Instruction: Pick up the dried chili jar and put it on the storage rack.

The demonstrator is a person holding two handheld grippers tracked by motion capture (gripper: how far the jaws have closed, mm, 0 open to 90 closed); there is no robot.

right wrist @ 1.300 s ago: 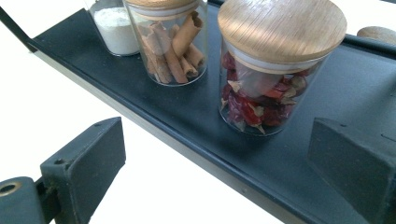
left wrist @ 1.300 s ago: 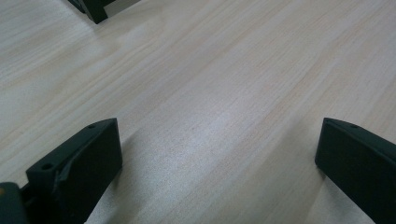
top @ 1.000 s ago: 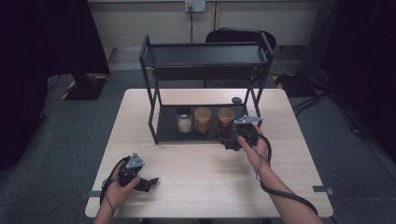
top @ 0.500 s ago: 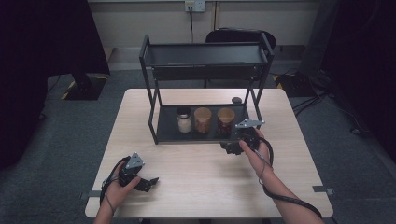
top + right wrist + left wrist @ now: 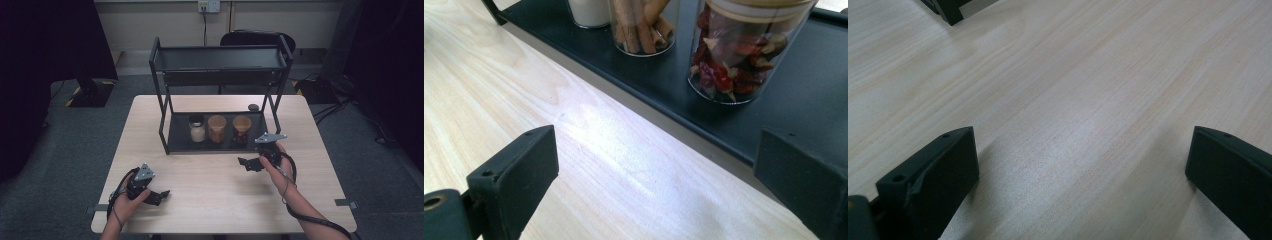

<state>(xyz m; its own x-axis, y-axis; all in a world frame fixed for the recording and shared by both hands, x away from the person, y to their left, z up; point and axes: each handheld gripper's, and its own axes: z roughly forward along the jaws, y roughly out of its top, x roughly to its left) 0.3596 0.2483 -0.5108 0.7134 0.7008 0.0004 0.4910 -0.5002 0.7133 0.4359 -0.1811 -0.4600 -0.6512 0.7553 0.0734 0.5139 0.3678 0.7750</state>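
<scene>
Left gripper (image 5: 159, 196) near table (image 5: 210, 200) front edge, jaws wide apart, empty. Right gripper (image 5: 248, 163) just before rack (image 5: 172, 142), jaws spread, empty. Chili jar (image 5: 744, 50) on rack's bottom shelf, rightmost, beside cinnamon jar (image 5: 641, 25).

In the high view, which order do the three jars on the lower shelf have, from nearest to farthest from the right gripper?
From the right gripper:
1. Jar of red chillies, right end of the row.
2. Jar of cinnamon sticks, in the middle.
3. Jar of white powder, left end, black lid.
</scene>
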